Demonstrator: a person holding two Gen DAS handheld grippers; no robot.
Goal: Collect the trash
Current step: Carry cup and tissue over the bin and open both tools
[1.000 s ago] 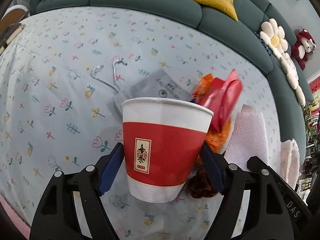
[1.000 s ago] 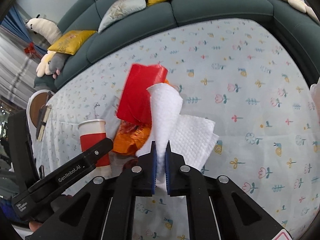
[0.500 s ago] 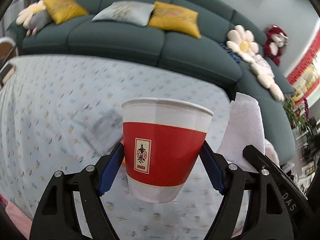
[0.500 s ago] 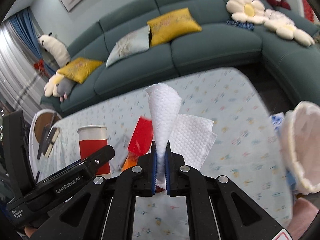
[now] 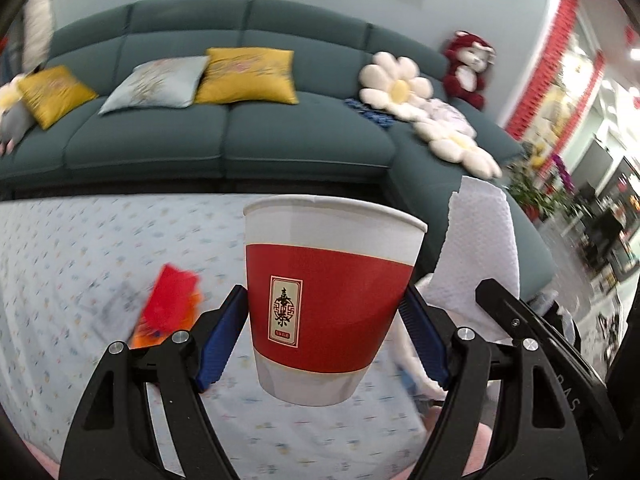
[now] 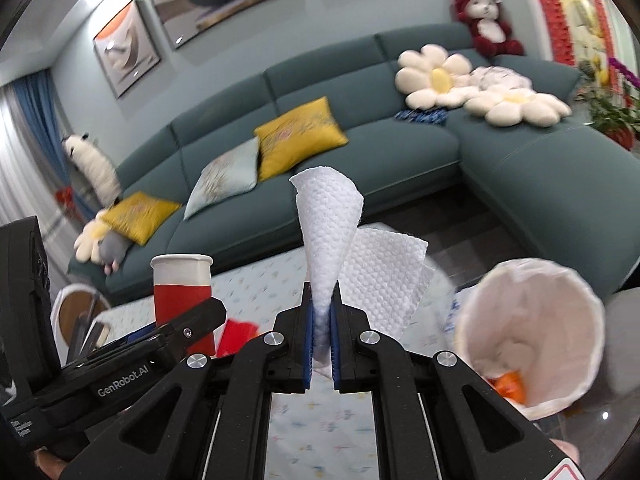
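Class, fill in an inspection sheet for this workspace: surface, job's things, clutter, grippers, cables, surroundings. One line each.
Surface: table under a pale floral cloth.
Job's things: red-and-white paper cup and white paper towel, both lifted; white-lined bin at right, something orange inside.
Clutter: red wrapper on orange packaging, on the cloth.
Grippers: left gripper shut on the cup's sides; right gripper shut on the towel.
Cables: nothing seen.
Surroundings: teal sofa with yellow and grey cushions, flower cushions, red plush toy, framed pictures on the wall.
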